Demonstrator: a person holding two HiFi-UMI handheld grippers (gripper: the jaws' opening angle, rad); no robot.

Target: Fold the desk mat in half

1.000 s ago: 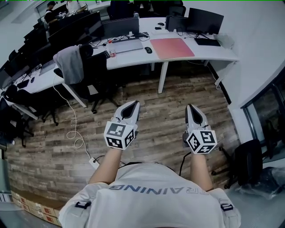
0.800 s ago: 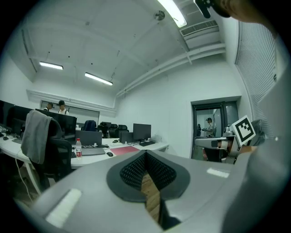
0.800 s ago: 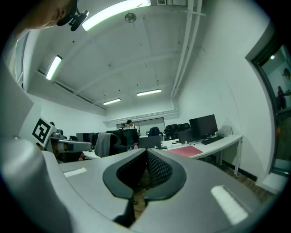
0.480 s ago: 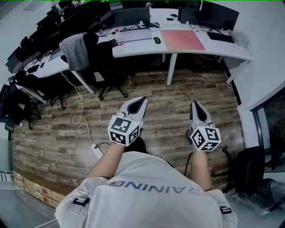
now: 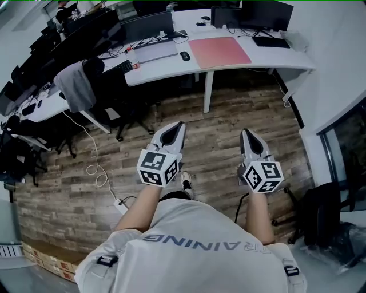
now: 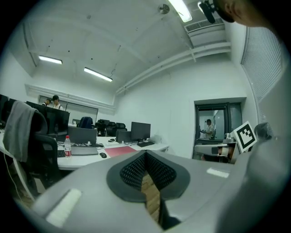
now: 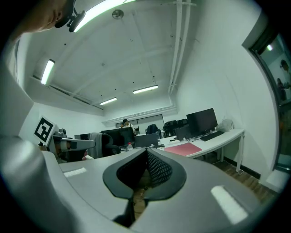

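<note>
Flooring: wood-look planks (image 5: 229, 120) in an open office with white walls and strip lights on the ceiling. A long white desk (image 5: 286, 60) curves across the far side.

Task item: the pink desk mat (image 5: 219, 50) lies flat and unfolded on that desk, between a black mouse (image 5: 184, 55) and a black keyboard (image 5: 269, 42), in front of dark monitors (image 5: 251, 14). It is well apart from both grippers, with open floor between.

Left gripper (image 5: 176, 128): held out over the floor, fingers pressed together at the tips, nothing between them. Right gripper (image 5: 246, 135): the same, fingers pressed together and empty. Both point toward the desk.

Writing: grey letters on the person's pale shirt (image 5: 189, 240) read "RAINING" as far as they show, seen reversed. Each gripper's cube carries black-and-white square markers. A clear bottle (image 6: 67, 146) on the desk has a red label, too small to read.

Surroundings: black chair with a grey cloth (image 5: 74, 86) draped over its back, left of the mat. White cable (image 5: 94, 166) trails across the floor to a power strip (image 5: 120, 206). Black bag (image 5: 320, 212) stands by the right wall. Cardboard boxes (image 5: 46, 260) line the lower left edge. People sit at the far desks.
</note>
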